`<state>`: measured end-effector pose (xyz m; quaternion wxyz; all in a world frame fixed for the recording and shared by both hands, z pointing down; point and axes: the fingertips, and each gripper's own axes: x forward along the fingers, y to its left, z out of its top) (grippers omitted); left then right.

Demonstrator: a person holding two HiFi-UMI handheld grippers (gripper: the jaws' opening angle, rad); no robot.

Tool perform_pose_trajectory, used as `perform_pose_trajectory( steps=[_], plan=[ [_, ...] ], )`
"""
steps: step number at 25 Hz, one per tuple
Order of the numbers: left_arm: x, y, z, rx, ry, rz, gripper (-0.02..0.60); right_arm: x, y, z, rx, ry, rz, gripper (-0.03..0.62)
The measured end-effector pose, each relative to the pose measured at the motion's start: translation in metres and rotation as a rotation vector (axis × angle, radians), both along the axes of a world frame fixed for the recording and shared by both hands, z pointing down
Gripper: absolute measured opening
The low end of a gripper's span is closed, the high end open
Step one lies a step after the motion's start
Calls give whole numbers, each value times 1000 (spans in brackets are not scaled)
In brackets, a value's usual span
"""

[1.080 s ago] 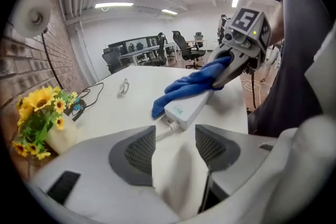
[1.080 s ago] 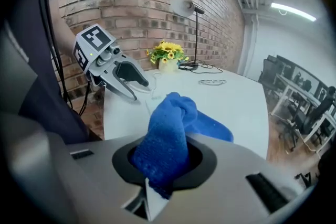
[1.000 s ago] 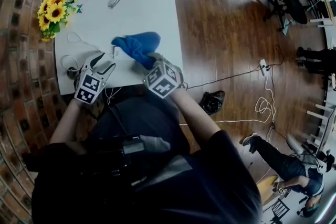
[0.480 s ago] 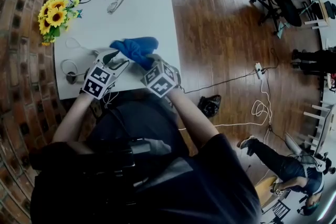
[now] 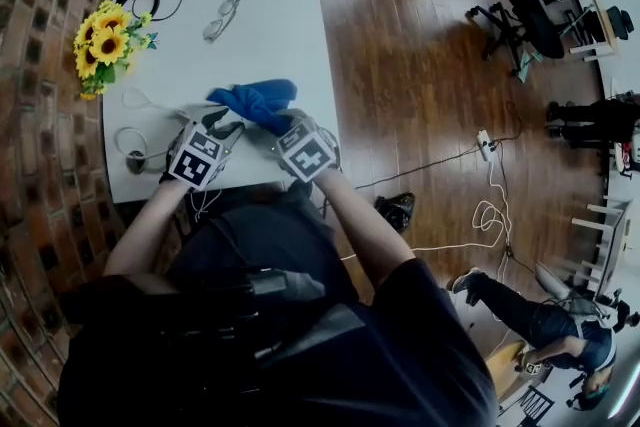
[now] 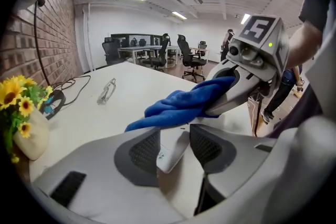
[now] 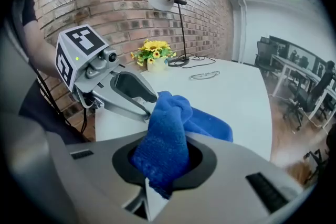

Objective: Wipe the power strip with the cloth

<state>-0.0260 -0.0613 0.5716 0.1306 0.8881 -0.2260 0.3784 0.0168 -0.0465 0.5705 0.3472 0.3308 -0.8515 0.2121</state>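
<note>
Right now both claws sit side by side at the near edge of the white tabletop (image 5: 275, 5). Each points forward and down, with the forearms reaching out from the body.

Left claw (image 5: 218, 127): jaws have just been closing. The end of the white power strip (image 6: 169, 150) is between the pads, which sit against its sides. There is small dark print on the strip, too small to read.

Right claw (image 7: 164, 162): clamped on the blue cloth (image 5: 252, 98), with a bunch pinched between the pads. The rest trails ahead of it onto the tabletop, lying just past the left claw's tips where the strip runs under it. The right claw is angled in toward the left one, tips near each other.

Cubes (image 5: 305, 153) on both carry black-and-white square markers only. Sunflowers (image 5: 103, 37) are left of and beyond the left claw. Glasses (image 5: 222, 18) are well ahead of both.
</note>
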Motion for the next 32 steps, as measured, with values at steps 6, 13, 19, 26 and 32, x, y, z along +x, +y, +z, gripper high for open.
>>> perform_pose_trajectory(
  steps=[6,13,19,26,32],
  plan=[
    [0,-5,0,22,0,-42,181,19,-8,-13,-61,-101,145,60],
    [-9,-16,0,30,10,-90,38,56,-47,-62,86,-143,258,60],
    [-10,-20,1,13,-6,-85,-5,76,-72,-92,195,-120,309,60],
    [-11,-19,0,5,14,-95,-5,83,-101,-121,290,-89,279,60],
    [-10,-19,-1,-1,19,-93,-5,93,-141,-138,359,0,242,61]
  ],
)
